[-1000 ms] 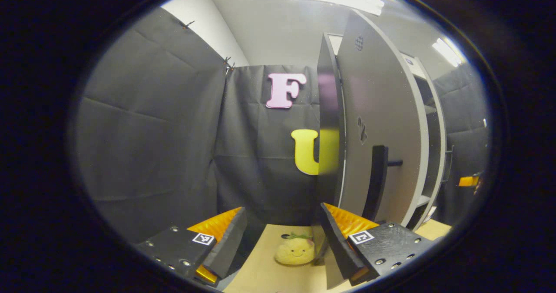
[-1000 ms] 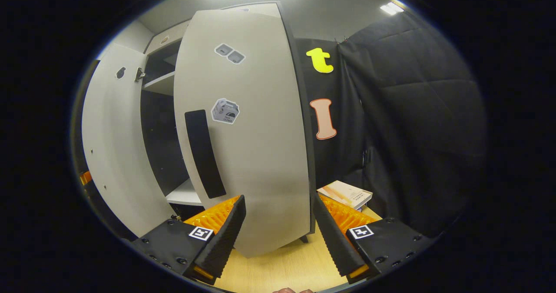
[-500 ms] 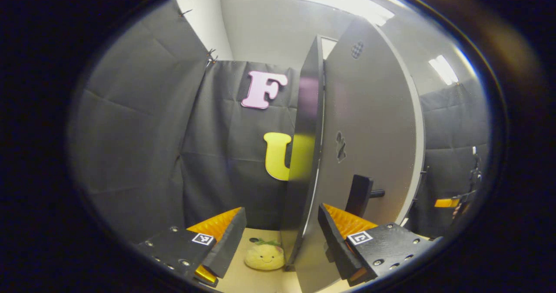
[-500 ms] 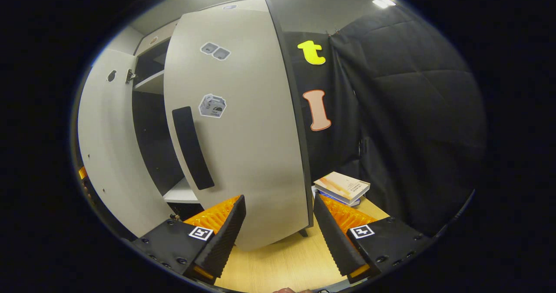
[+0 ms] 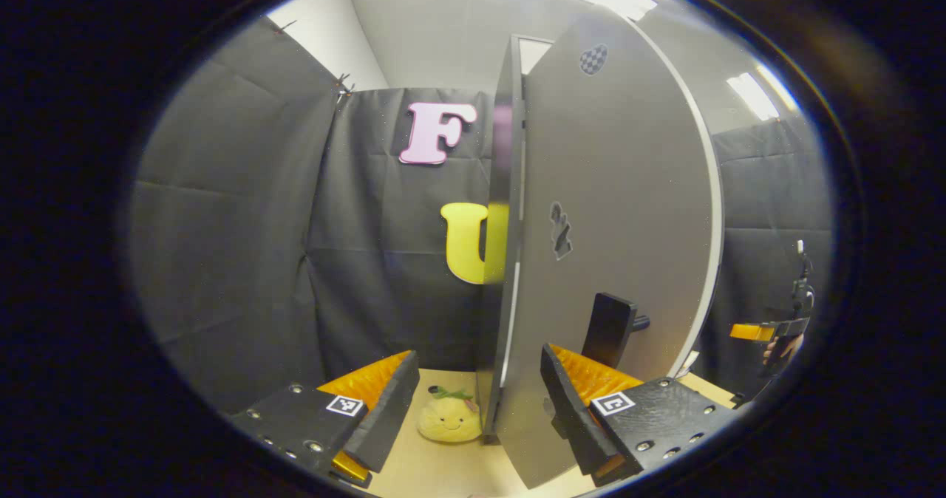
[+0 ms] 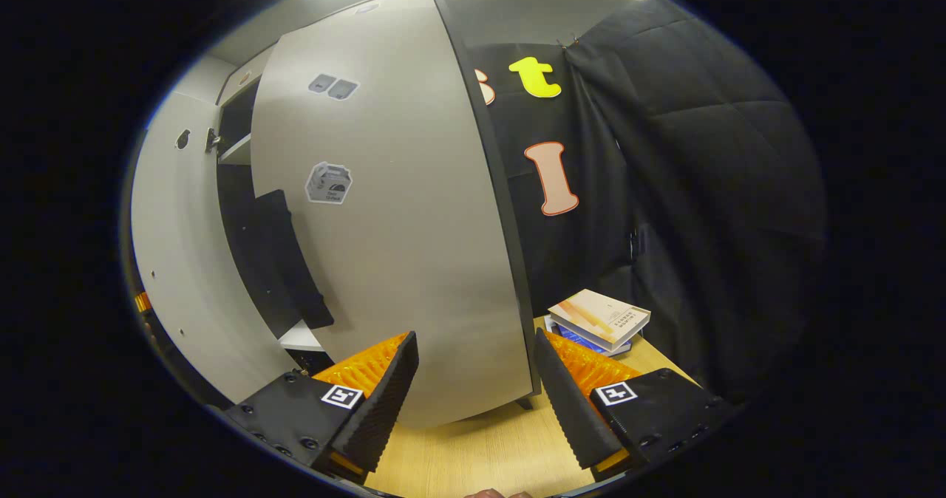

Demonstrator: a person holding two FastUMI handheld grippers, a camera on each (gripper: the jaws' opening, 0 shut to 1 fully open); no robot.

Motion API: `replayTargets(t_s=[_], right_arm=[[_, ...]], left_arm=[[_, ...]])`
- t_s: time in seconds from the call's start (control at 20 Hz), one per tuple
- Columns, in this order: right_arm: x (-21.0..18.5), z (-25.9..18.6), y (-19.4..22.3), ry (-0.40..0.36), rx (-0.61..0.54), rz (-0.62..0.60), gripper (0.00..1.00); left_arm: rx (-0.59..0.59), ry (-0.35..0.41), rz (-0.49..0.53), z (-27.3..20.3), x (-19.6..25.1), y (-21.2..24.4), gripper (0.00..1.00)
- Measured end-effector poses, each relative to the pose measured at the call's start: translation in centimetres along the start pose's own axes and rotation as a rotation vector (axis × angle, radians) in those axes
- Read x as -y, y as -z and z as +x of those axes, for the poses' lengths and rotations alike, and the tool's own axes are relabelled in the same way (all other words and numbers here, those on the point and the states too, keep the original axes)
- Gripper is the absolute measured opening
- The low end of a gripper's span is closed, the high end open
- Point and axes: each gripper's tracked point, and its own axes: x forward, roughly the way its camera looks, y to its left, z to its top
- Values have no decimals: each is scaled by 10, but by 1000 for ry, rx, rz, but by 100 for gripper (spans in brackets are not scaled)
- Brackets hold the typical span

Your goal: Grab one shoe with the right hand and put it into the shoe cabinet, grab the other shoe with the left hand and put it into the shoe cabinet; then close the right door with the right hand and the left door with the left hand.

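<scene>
The shoe cabinet [image 6: 236, 125] stands on the pale wooden floor [image 6: 480, 454], and in the right gripper view its right door [image 6: 399, 217] fills the middle, a flat grey panel with a dark edge, swung partway over the opening. A long black handle [image 6: 284, 258] runs down the door's inner side, and a dark gap with a pale shelf shows between this door and the left door [image 6: 174, 261]. Stickers on the right door: a hexagonal one just beside the handle's top, two small grey ones above it; their print is too small to read. The right gripper [image 6: 473, 380] sits low in front of the door's bottom edge, jaws spread wide, nothing between them; whether a fingertip touches the panel I cannot tell. A short stack of books [image 6: 602, 321] lies on the floor just to the right of the door.

Over to the left gripper view: the left door [image 5: 613, 224] stands edge-on, grey face turned right, its black handle [image 5: 610, 328] low on the panel. A checkered sticker sits near the top, a dark one mid-height, neither readable. The left gripper [image 5: 477, 394] is wide apart and empty, straddling the door's lower edge; contact can't be judged. A yellow plush toy [image 5: 449, 418] rests on the floor just left of the door's foot.
</scene>
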Motion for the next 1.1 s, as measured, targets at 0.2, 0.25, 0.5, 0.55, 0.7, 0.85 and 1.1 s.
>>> replayTargets(t_s=[0.2,0.25,0.5,0.55,0.7,0.85,1.1], right_arm=[[28,7,3,4,-29,22,98],[35,7,1,5,-27,31,98],[71,1,-12,14,2,24,98],[78,-2,-16,14,10,18,98],[97,-10,-19,10,24,-14,98],[108,-17,-12,-10,14,-59,98],[116,-36,-16,-2,59,-180,98]], left_arm=[[-2,32,21,21,61,-1,100],[0,29,22,27,77,0,100],[28,13,19,58,148,0,100],[38,-30,30,60,148,-3,100],[90,-168,73,54,150,-14,90],[100,-201,85,52,151,-15,100],[97,-168,41,35,174,-13,100]])
